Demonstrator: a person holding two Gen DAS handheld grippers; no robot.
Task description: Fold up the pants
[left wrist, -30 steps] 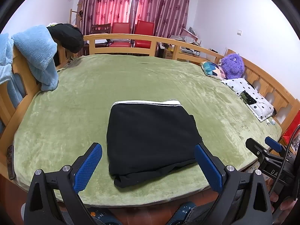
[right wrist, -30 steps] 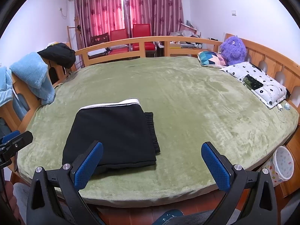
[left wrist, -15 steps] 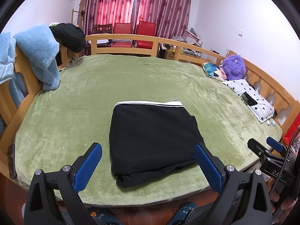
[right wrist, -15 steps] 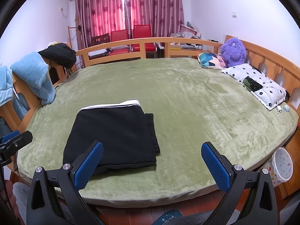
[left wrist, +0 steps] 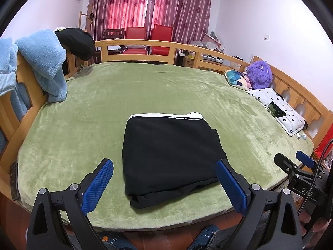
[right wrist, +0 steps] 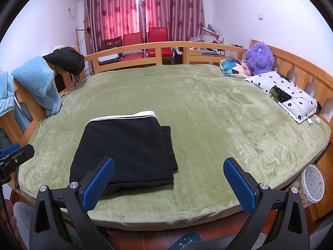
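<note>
Black pants [left wrist: 170, 154] [right wrist: 127, 152] lie folded into a compact rectangle on the green blanket [left wrist: 145, 95] [right wrist: 218, 114], near the bed's front edge, a white stripe along their far side. My left gripper [left wrist: 164, 185] hovers open in front of the pants, off the bed edge, nothing between its blue pads [left wrist: 97, 185]. My right gripper [right wrist: 168, 185] is open too, to the right of the pants, holding nothing. Each gripper shows at the edge of the other's view.
A wooden rail [left wrist: 145, 48] rings the bed. Blue towels [left wrist: 45, 62] and a black garment [left wrist: 77, 41] hang on the left rail. Pillows [right wrist: 287, 93] and a purple plush toy [right wrist: 259, 58] sit at the right. A small bin [right wrist: 312, 183] stands on the floor.
Both grippers have drifted slightly; the left view has shifted a little so the pants sit a bit more to the right. The pants have not moved.
</note>
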